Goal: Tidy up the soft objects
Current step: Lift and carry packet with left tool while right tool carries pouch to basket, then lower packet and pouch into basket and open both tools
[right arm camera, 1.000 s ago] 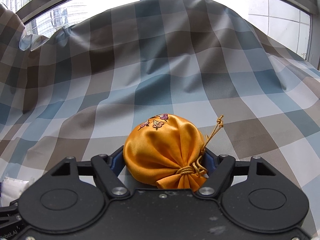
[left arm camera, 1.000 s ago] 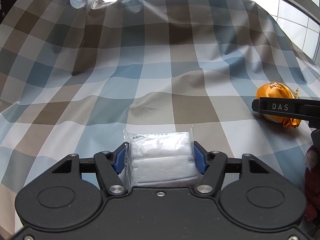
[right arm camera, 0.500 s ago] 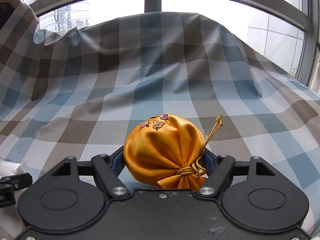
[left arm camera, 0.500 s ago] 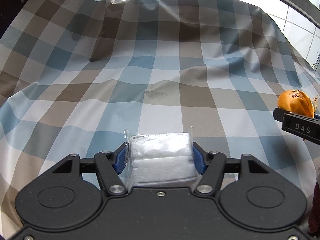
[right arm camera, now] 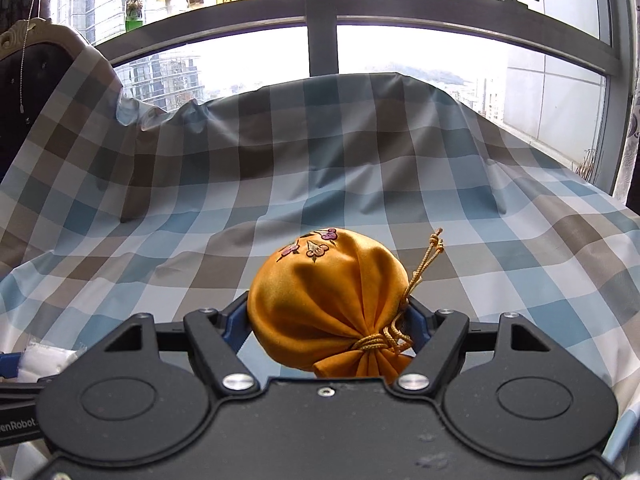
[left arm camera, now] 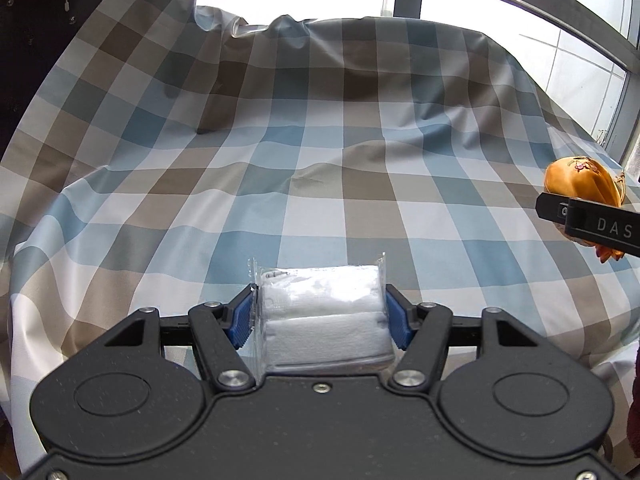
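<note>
A white soft pack in clear plastic wrap [left arm camera: 324, 316] sits between the blue pads of my left gripper [left arm camera: 320, 316], which is shut on it and holds it above the checked cloth. An orange satin drawstring pouch [right arm camera: 328, 304] with embroidered flowers and a gold cord is clamped in my right gripper [right arm camera: 326, 320]. In the left wrist view the orange pouch [left arm camera: 580, 180] and the right gripper's black finger [left arm camera: 592, 224] show at the right edge. The white pack [right arm camera: 44, 360] shows at the lower left of the right wrist view.
A blue, brown and white checked cloth [left arm camera: 320, 184] covers a wide cushioned surface that rises at the back. Behind it stands a large window with a dark frame [right arm camera: 320, 16] and plants on the sill. A dark upholstered chair back [right arm camera: 36, 92] is at the left.
Both grippers have risen and drawn back from the cloth with their loads, so more of the cloth and the window shows. Neither grip has changed.
</note>
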Demonstrator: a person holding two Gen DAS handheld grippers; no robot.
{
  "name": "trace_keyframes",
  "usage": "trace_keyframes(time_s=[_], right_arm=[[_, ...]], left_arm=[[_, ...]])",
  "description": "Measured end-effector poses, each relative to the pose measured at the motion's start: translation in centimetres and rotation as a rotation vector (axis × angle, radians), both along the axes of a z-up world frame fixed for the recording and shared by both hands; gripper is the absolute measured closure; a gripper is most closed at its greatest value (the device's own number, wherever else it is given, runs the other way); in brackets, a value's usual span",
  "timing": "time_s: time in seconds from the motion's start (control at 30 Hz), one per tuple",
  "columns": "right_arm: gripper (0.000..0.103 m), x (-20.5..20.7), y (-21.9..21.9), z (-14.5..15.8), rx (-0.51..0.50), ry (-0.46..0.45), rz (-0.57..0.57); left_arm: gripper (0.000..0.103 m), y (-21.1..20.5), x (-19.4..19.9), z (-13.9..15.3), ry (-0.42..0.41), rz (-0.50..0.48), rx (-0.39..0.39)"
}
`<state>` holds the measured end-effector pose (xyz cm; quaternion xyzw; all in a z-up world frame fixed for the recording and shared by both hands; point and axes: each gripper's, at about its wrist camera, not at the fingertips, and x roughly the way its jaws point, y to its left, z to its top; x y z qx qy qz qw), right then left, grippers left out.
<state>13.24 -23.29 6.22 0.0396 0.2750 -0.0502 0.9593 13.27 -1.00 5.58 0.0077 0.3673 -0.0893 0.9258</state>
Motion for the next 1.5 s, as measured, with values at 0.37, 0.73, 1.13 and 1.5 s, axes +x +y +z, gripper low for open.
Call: trace_keyframes(time_s=[0.37,0.73,1.13,1.5], right_arm=[[0.029,-10.3,1.9,0.8,0.024,0.022,0.069],[0.029,-16.3,3.4,0.1,-0.031,0.076,0.127],[0.022,-16.9,3.9,0.1,-0.011,0.086,0.179],[0.020,-16.9,3.6,-0.1,-0.029,0.086,0.152]], left_arm=[[0.043,-0.8,-5.7,0.2,0.035,-0.055,0.003],[0.043,-0.4,-8.8,-0.5,0.085,-0.022,0.026],[0.025,-0.7,-9.0,-0.7,0.076,-0.021,0.048],[0.024,-0.5,-9.4,-0.8,0.082,-0.016,0.057]])
